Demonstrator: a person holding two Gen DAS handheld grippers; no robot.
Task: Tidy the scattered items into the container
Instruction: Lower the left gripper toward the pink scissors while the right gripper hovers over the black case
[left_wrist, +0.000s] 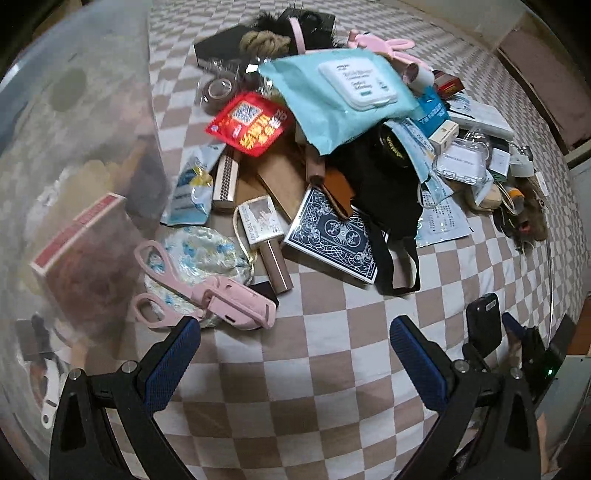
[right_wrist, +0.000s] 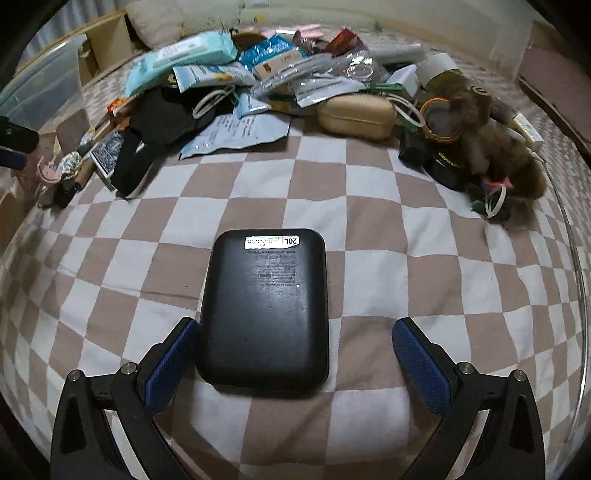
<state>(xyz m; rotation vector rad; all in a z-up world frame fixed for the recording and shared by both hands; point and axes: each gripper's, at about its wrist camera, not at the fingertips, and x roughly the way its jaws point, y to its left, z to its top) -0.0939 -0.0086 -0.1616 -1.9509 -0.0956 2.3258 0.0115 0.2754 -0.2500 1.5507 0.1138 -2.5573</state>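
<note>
My left gripper (left_wrist: 295, 343) is open and empty above the checked cloth, just short of pink scissors (left_wrist: 207, 295) and a playing-card box (left_wrist: 332, 240). The clear plastic container (left_wrist: 74, 147) stands at the left with a red box and other items inside. My right gripper (right_wrist: 295, 347) is open, its fingers either side of a black power bank (right_wrist: 266, 310) lying flat on the cloth; the left pad is close to it, the right pad apart. The right gripper also shows in the left wrist view (left_wrist: 495, 328).
A heap of items covers the far cloth: teal wipes pack (left_wrist: 340, 96), red snack packet (left_wrist: 251, 125), black fabric (left_wrist: 384, 192), tan case (right_wrist: 354, 114), brown plush toy (right_wrist: 491, 140), papers and cables. Wooden furniture edges the right side.
</note>
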